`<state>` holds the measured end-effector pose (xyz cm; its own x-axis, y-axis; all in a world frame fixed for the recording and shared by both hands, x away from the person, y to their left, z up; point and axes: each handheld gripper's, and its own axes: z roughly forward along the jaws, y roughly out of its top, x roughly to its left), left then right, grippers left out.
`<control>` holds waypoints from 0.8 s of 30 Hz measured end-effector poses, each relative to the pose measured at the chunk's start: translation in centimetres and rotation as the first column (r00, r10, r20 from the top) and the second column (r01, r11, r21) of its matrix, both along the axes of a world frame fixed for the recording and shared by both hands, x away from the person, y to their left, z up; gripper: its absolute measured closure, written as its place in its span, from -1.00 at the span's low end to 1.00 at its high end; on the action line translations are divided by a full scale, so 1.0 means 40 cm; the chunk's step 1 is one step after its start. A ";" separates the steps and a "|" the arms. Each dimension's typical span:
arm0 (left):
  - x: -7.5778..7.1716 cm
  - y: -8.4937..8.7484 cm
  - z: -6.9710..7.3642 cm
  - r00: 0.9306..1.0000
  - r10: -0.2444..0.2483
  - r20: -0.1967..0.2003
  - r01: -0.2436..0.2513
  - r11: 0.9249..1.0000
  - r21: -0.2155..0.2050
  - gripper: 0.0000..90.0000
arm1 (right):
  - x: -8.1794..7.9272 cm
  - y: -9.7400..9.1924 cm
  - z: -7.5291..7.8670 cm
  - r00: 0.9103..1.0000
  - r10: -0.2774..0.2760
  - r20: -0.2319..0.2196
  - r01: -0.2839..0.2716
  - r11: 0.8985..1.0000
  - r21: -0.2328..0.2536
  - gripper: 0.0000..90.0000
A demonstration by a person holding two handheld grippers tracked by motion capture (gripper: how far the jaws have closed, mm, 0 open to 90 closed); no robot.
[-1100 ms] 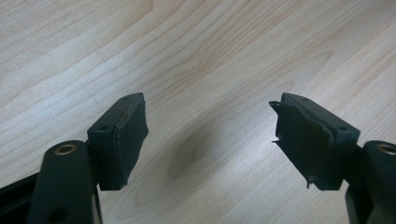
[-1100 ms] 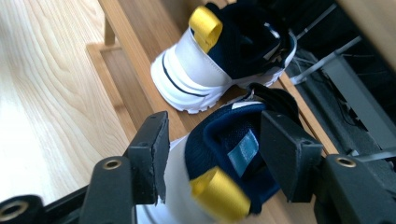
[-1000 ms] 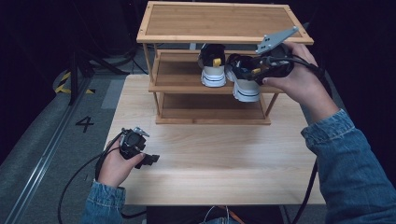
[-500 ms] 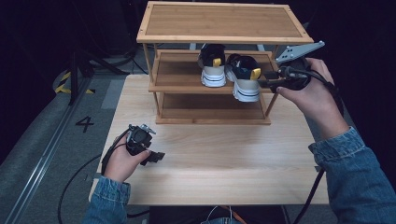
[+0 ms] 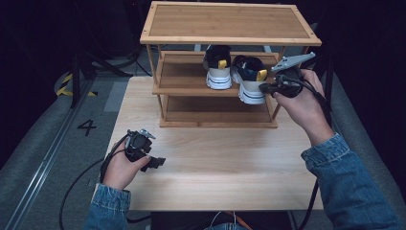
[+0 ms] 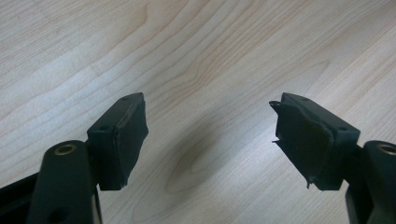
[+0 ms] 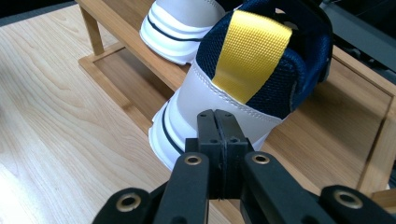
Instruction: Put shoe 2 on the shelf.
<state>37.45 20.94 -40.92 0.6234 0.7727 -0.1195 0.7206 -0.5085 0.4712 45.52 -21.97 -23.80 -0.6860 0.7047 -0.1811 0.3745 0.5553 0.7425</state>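
High view, rack: one three-tier wooden shoe rack (image 5: 230,21) stands at the far side of the tabletop (image 5: 225,167)
High view, shoes: two sneakers, white soles with dark uppers and yellow heel tabs, side by side on the middle shelf, heels toward the person; left sneaker (image 5: 218,67) sits squarely, right sneaker (image 5: 250,79) has its heel at the front edge
High view, right gripper (image 5: 268,87): held up at the heel of the right sneaker, just beside it; contact cannot be told from here
High view, left gripper (image 5: 155,162): low over bare tabletop, well apart from the rack

Left gripper view, fingers (image 6: 121,135): spread wide, nothing between them, plain wood grain beneath

Right gripper view, fingers (image 7: 223,140): pressed together, pads meeting with nothing seen between them
Right gripper view, key relation: the right sneaker lies straight ahead of the tips, its white heel counter and yellow tab rising just beyond them; its long axis runs away from the fingers into the shelf, heel nearest
Right gripper view, second shoe: the left sneaker shows farther back on the same shelf

Judgement, nearer hand: the right one, by far; any move on that shoe seems to be its job
Judgement, next need: closed fingers could nudge the heel inward; grasping would call for opening first
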 end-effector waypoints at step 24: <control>-0.045 0.046 -0.004 0.998 0.061 -0.003 -0.061 0.998 -0.003 -0.43 | 0.085 0.040 -0.024 1.000 0.001 0.020 -0.002 0.998 0.058 1.00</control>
